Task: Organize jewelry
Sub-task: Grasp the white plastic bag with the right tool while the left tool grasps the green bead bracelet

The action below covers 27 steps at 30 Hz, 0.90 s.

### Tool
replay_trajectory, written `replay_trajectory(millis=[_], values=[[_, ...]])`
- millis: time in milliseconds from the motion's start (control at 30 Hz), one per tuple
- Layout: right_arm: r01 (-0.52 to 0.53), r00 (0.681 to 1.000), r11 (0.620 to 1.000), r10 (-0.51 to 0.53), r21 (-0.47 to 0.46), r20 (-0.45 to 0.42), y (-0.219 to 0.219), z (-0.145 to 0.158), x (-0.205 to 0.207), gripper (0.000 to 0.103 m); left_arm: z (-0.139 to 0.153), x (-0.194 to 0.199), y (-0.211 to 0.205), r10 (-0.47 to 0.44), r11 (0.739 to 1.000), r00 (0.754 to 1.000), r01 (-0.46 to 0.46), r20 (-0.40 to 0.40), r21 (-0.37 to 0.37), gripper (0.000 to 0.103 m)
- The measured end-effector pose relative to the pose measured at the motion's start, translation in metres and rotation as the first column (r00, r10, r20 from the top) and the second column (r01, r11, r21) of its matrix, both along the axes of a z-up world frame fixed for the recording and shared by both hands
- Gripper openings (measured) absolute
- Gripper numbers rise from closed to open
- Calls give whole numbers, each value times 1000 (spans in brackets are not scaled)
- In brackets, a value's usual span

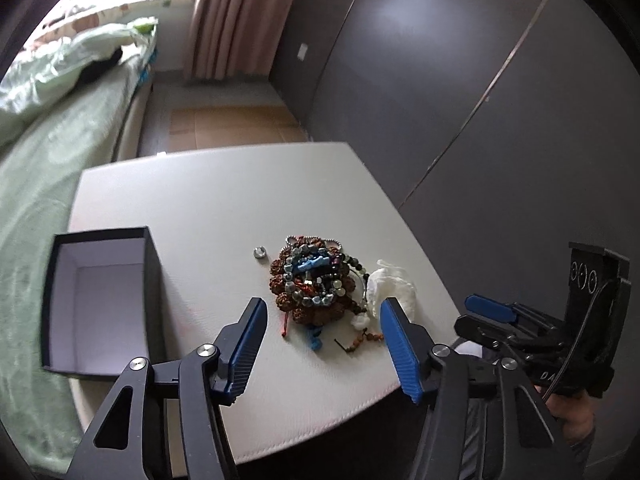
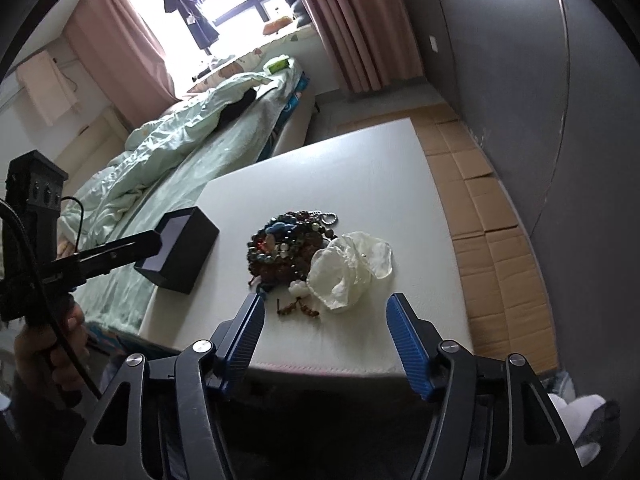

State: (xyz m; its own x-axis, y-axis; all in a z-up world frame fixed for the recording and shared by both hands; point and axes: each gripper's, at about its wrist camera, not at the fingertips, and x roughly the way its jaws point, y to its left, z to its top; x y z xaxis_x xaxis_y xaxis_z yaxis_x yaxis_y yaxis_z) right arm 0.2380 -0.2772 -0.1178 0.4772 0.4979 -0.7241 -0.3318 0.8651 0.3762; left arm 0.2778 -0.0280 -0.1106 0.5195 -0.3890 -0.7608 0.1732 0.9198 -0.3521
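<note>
A heap of beaded bracelets and necklaces [image 1: 316, 280] lies on the white table [image 1: 208, 200], with a small silver ring [image 1: 260, 253] just left of it and a white crumpled flower-like piece [image 1: 390, 286] at its right. An open black box [image 1: 100, 300] with a white inside stands at the table's left. My left gripper [image 1: 322, 312] is open and empty, just short of the heap. In the right wrist view the heap [image 2: 288, 248], the white piece [image 2: 348, 272] and the box [image 2: 180, 248] show, and my right gripper [image 2: 324, 308] is open and empty near the front edge.
A bed with a pale green quilt [image 2: 180, 136] runs along the table's left. Flattened cardboard [image 2: 496, 240] covers the floor on the right, next to a dark grey wardrobe [image 1: 480, 80]. Pink curtains [image 2: 352, 20] hang at the window.
</note>
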Motion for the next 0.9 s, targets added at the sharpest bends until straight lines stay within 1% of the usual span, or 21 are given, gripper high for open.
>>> replay_trajectory(millis=[67, 133, 267, 367, 433, 533, 633, 667, 700, 733, 800, 833, 900], values=[[0, 1000, 1000, 0, -3, -19, 3, -7, 10, 64, -9, 10, 1, 7, 1000, 999, -8, -37, -15, 55], [-1, 999, 1000, 1, -8, -38, 6, -14, 19, 64, -16, 20, 2, 9, 999, 997, -12, -77, -43, 55], [-7, 998, 1000, 6, -15, -64, 12, -23, 34, 64, -30, 41, 2, 20, 998, 990, -28, -141, -56, 53], [-13, 997, 1000, 11, -22, -80, 16, -30, 43, 64, -41, 55, -2, 36, 999, 984, -40, -177, -22, 51], [-12, 996, 1000, 11, -18, -89, 18, -33, 48, 64, -50, 62, -1, 46, 998, 976, -52, -215, -23, 49], [-15, 995, 1000, 13, -20, -99, 22, -38, 54, 64, -61, 69, 3, 75, 996, 962, -85, -264, -27, 42], [-23, 993, 999, 19, -25, -120, 26, -44, 58, 63, -67, 72, 5, 78, 995, 955, -92, -285, -34, 28], [-26, 992, 999, 22, -26, -127, 27, -47, 58, 54, -67, 72, 5, 81, 995, 955, -93, -285, -26, 23], [-30, 990, 999, 26, -26, -138, 29, -50, 60, 43, -66, 72, 6, 86, 995, 956, -96, -281, -24, 15], [-34, 988, 999, 30, -27, -148, 30, -53, 61, 38, -66, 71, 7, 88, 995, 957, -98, -277, -23, 10], [-41, 987, 999, 36, -31, -156, 30, -57, 62, 12, -63, 71, 8, 90, 995, 959, -100, -269, -24, 9], [-42, 987, 999, 37, -28, -156, 30, -57, 62, 8, -61, 71, 8, 89, 995, 962, -98, -260, -20, 9], [-44, 990, 999, 41, -20, -135, 29, -54, 60, 5, -52, 68, 8, 82, 996, 968, -88, -237, -17, 8]])
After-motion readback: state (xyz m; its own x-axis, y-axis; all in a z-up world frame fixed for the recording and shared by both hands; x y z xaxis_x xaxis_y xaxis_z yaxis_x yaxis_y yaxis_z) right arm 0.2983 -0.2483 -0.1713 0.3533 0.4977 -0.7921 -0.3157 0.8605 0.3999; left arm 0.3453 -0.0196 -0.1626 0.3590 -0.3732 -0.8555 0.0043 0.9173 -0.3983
